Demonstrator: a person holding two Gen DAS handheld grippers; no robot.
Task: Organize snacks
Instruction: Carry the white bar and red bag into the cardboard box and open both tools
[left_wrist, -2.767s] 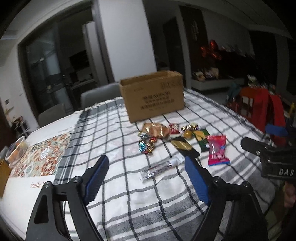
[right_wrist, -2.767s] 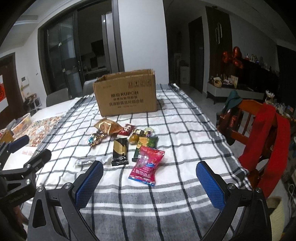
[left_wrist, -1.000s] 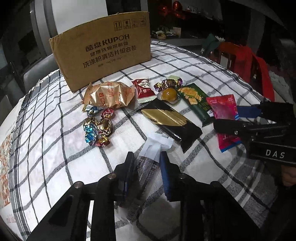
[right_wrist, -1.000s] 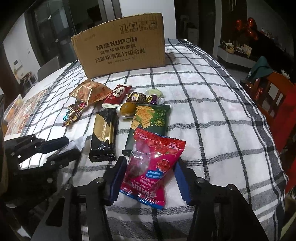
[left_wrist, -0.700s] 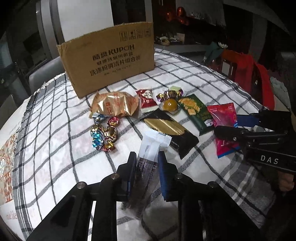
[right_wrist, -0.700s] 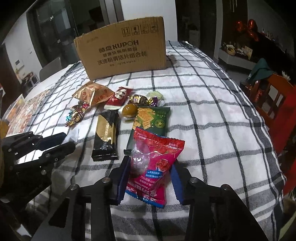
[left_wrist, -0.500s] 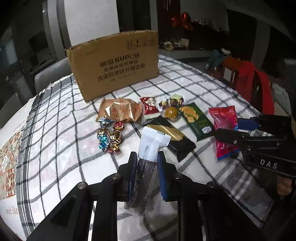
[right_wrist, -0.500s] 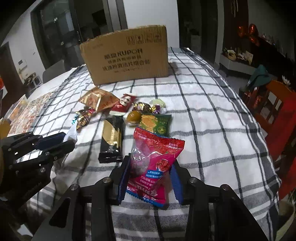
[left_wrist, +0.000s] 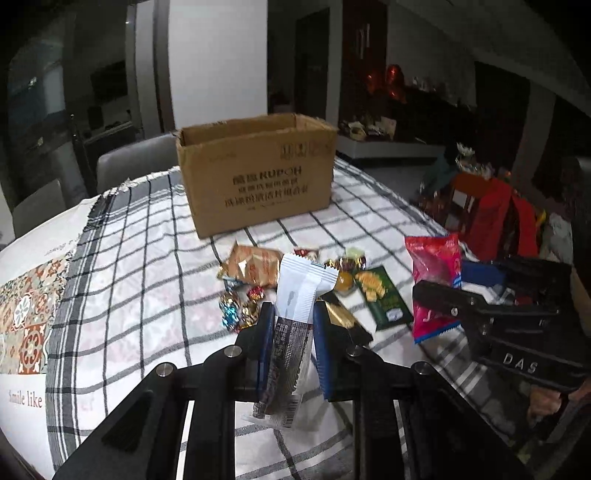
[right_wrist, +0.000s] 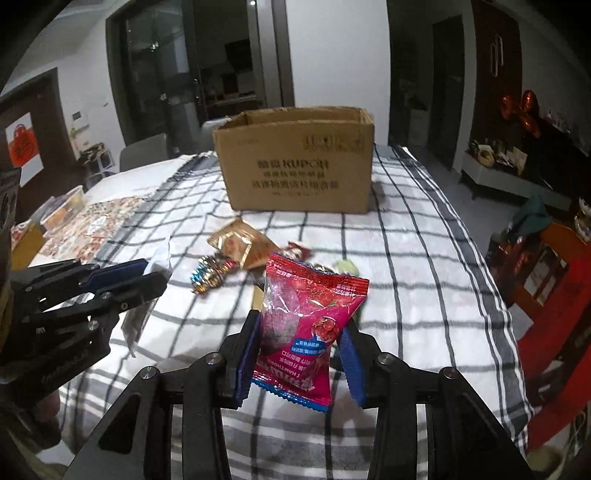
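My left gripper (left_wrist: 293, 325) is shut on a long white and clear snack bar wrapper (left_wrist: 295, 314) and holds it upright above the table. My right gripper (right_wrist: 301, 341) is shut on a red snack bag (right_wrist: 308, 321), also raised; that bag shows in the left wrist view (left_wrist: 434, 273). An open cardboard box (left_wrist: 256, 170) stands at the far side of the checked cloth, also in the right wrist view (right_wrist: 299, 162). On the cloth lie a gold pack (left_wrist: 255, 266), foil candies (left_wrist: 240, 308), a green pack (left_wrist: 384, 299) and a black-gold bar (left_wrist: 343, 319).
A patterned mat (left_wrist: 26, 306) lies at the table's left. A chair with a red garment (left_wrist: 495, 218) stands at the right edge. Grey chairs (left_wrist: 129, 166) stand behind the table. A food tub (right_wrist: 64, 206) sits at the far left.
Both grippers closed on their packs and lifted them off the cloth: the left one on the white bar wrapper, the right one on the red bag. Both views rose and drew back.
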